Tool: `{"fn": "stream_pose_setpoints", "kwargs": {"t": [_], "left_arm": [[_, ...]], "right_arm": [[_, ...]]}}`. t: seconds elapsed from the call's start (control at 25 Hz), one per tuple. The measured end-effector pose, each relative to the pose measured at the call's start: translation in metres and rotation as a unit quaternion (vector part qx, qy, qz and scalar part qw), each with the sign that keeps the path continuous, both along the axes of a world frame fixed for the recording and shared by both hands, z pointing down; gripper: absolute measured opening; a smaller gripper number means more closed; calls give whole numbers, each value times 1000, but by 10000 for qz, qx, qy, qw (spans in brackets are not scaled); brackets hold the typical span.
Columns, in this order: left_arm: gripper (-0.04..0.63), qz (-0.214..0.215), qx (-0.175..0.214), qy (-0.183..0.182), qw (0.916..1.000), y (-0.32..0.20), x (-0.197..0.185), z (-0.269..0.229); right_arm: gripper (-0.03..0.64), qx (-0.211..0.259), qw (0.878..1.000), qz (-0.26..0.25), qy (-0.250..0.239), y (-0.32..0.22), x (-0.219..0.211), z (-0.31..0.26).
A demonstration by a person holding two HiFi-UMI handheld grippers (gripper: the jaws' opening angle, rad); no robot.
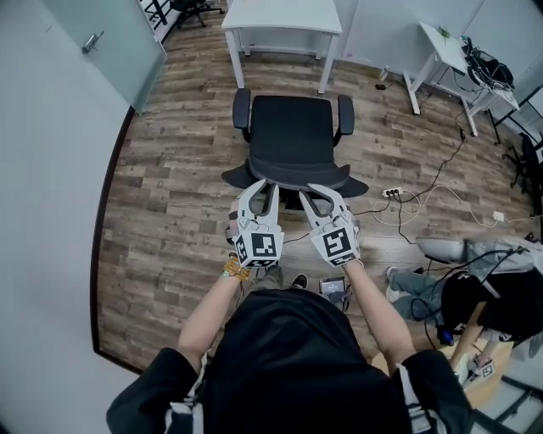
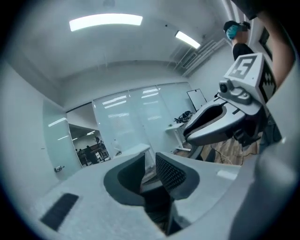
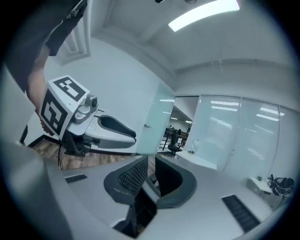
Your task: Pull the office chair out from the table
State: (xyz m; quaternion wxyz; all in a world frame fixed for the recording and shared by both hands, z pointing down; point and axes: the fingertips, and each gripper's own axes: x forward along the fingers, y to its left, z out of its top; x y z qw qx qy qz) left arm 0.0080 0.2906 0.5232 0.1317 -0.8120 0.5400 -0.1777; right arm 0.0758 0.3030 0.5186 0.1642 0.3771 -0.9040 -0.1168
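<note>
Office chair [image 1: 293, 136] stands on the floor, well apart from the desk [image 1: 280, 17], backrest toward the person, its top edge running crosswise. Left gripper [image 1: 262, 186] and right gripper [image 1: 317, 191] hover side by side just over that edge, equally near. Both are empty, jaws narrowly apart.
</note>
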Motion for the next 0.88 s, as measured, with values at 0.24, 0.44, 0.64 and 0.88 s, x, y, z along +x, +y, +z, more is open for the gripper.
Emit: {"fn": "stream_pose_setpoints", "kwargs": {"t": [0.24,0.44,0.64,0.88], "left_arm": [[75,-88,377,418,9984,-16,6,-42],[66,-223,601,900,9939,-25,5,-70],[47,-281,830,1096,9901,-27,7,-85],[28,-397,832,1196,9885,-28,-2,-84]], "right_arm": [[41,528,9973,297,-415,-19,-1,-53],[41,917,9922,499,-687,-27,-5,-87],[37,1164,9852,730,-1026,-30,-1,-108],[8,1214,9838,716,-1111,-31,-9,-108]]}}
